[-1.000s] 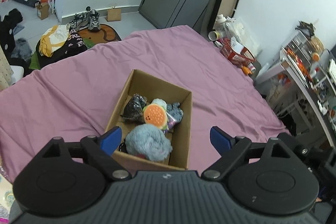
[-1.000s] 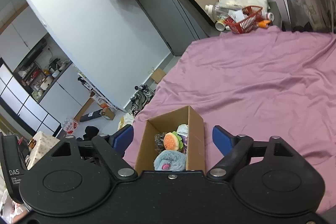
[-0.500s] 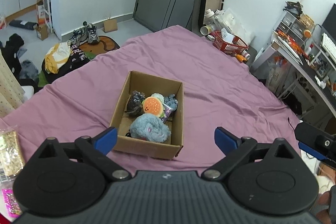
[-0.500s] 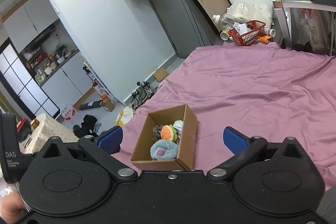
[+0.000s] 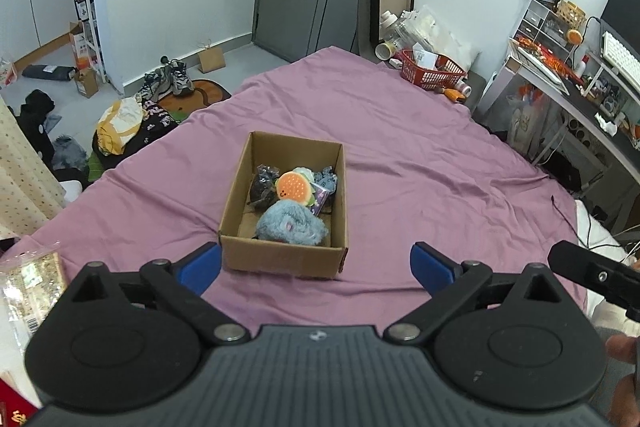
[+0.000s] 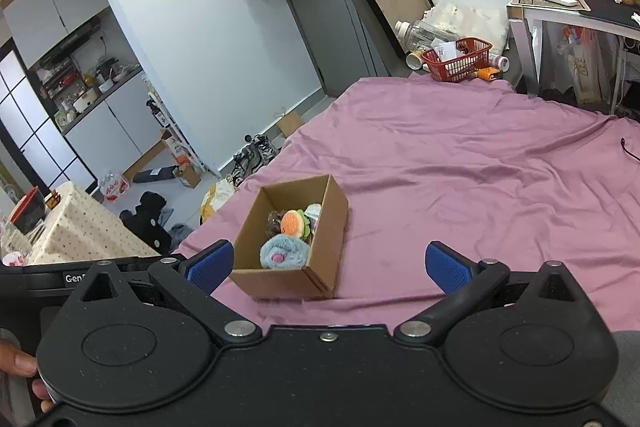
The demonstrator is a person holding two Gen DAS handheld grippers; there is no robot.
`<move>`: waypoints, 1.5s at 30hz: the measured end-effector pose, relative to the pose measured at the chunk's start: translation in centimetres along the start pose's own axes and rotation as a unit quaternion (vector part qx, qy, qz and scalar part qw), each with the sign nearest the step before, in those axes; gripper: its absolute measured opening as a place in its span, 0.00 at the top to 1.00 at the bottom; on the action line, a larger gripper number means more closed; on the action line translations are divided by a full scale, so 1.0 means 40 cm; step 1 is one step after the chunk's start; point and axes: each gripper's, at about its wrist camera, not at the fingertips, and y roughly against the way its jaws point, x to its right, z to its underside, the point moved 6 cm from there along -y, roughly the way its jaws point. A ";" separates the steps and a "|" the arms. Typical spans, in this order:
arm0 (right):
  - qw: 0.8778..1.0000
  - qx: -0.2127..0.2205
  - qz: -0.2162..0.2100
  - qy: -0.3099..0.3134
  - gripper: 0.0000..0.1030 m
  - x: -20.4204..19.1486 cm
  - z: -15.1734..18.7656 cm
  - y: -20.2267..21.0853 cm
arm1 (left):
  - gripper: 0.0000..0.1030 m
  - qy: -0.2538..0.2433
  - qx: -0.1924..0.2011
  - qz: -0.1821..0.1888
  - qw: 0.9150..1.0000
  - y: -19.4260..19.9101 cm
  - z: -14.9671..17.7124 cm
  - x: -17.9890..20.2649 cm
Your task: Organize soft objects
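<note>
An open cardboard box (image 5: 280,255) (image 6: 328,227) sits on the purple bed sheet (image 5: 420,167) (image 6: 460,167). It holds a fluffy grey-blue plush (image 5: 290,223) (image 6: 284,251), an orange burger plush (image 5: 294,187) (image 6: 294,223), a dark crinkly item (image 5: 262,183) and other soft pieces. My left gripper (image 5: 316,265) is open and empty, held back from the box's near side. My right gripper (image 6: 328,263) is open and empty, also short of the box.
A red basket (image 5: 432,71) (image 6: 458,61) and bottles stand past the bed's far corner. A desk (image 5: 580,95) is on the right. Clothes and shoes (image 5: 168,83) lie on the floor to the left. A cloth-covered table (image 6: 68,223) stands at left.
Both grippers have pulled back and up from the box, so it looks smaller and farther away. Both stay open and empty. The box's contents have not moved.
</note>
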 end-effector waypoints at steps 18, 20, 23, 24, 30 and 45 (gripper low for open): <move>0.999 -0.007 0.010 0.040 0.00 -0.023 0.058 0.069 | 0.03 -0.029 0.005 -0.015 0.999 0.069 0.082 0.004; 0.999 -0.005 0.011 0.041 0.00 -0.026 0.057 0.075 | 0.03 -0.032 0.007 -0.016 0.999 0.079 0.084 0.004; 0.999 -0.002 0.011 0.043 0.00 -0.029 0.057 0.083 | 0.03 -0.036 0.012 -0.017 0.999 0.090 0.084 0.006; 0.999 -0.001 0.012 0.043 0.00 -0.030 0.056 0.085 | 0.03 -0.038 0.014 -0.017 0.999 0.095 0.084 0.007; 0.999 0.003 0.017 0.043 0.00 -0.027 0.059 0.096 | 0.03 -0.047 0.021 -0.015 0.999 0.113 0.085 0.017; 0.998 0.006 0.025 0.049 0.00 -0.031 0.059 0.109 | 0.03 -0.059 0.027 -0.012 0.998 0.128 0.090 0.036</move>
